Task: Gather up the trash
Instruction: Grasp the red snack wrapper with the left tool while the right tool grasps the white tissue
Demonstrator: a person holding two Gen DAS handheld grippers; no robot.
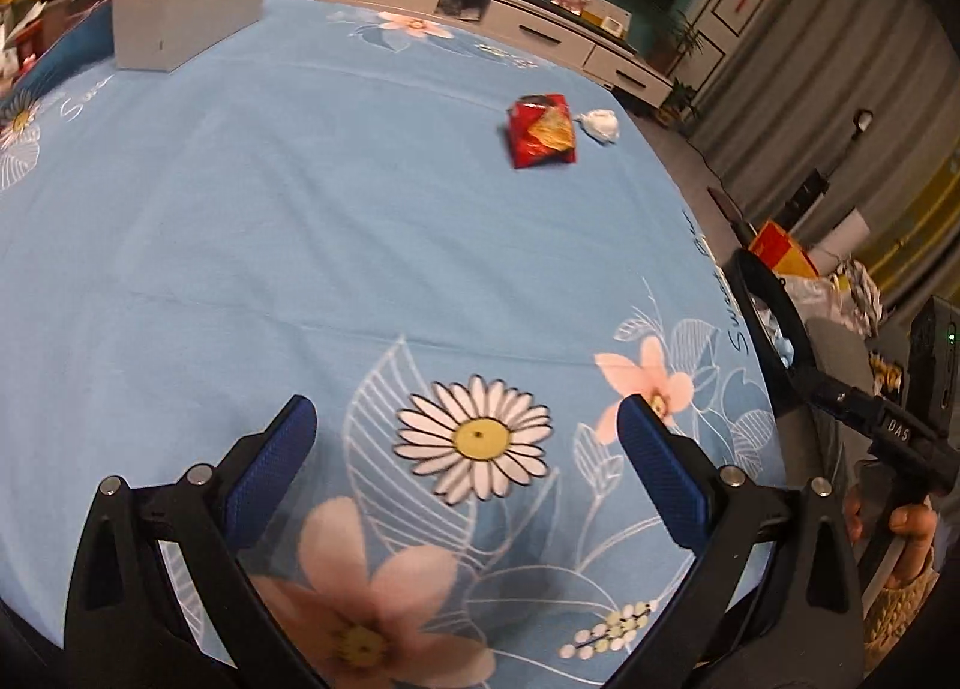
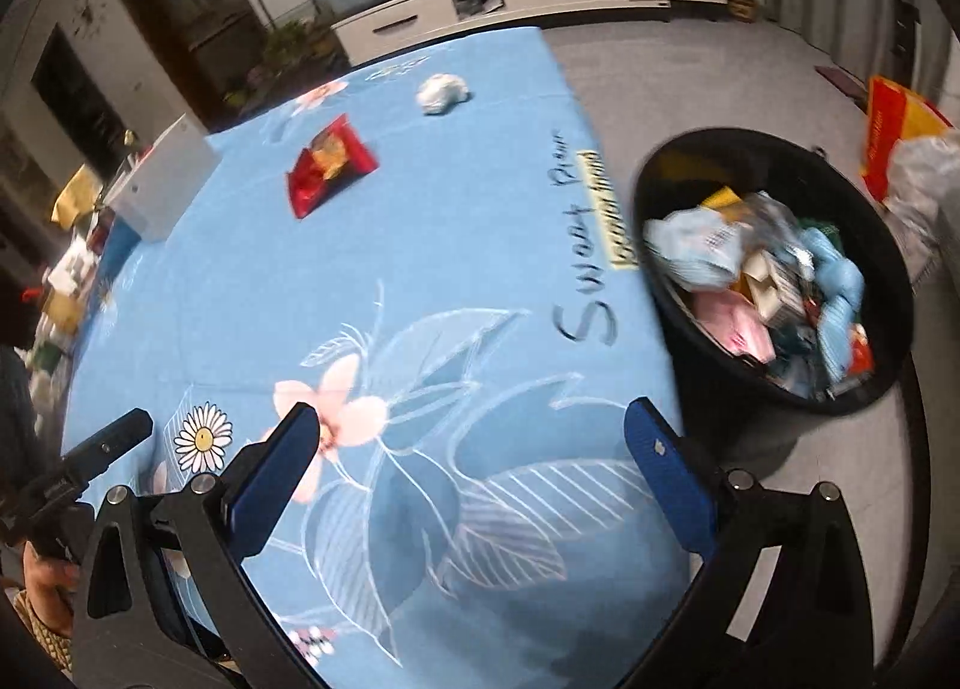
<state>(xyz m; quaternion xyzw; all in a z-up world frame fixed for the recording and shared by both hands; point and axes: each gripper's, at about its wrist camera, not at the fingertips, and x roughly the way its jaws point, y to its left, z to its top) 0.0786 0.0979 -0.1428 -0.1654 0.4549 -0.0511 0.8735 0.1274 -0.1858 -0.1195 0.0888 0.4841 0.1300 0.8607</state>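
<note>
A red snack bag [image 1: 542, 131] lies flat on the blue flowered tablecloth [image 1: 300, 221], far ahead and to the right. A crumpled white tissue [image 1: 600, 123] sits just beyond it. My left gripper [image 1: 465, 416] hovers open over the near cloth, nothing between its blue pads. In the right wrist view the red bag [image 2: 329, 164] and tissue [image 2: 441, 92] lie at the far side. A black bin [image 2: 774, 269] full of trash stands on the floor right of the table. My right gripper [image 2: 471, 419] is open and empty above the table's near corner.
A white box [image 1: 186, 8] stands at the far left of the table. A white low cabinet [image 1: 498, 23] runs along the back wall. A red and yellow bag [image 2: 894, 131] lies on the floor beyond the bin. A hand [image 1: 900, 533] holds the other gripper's handle at the right.
</note>
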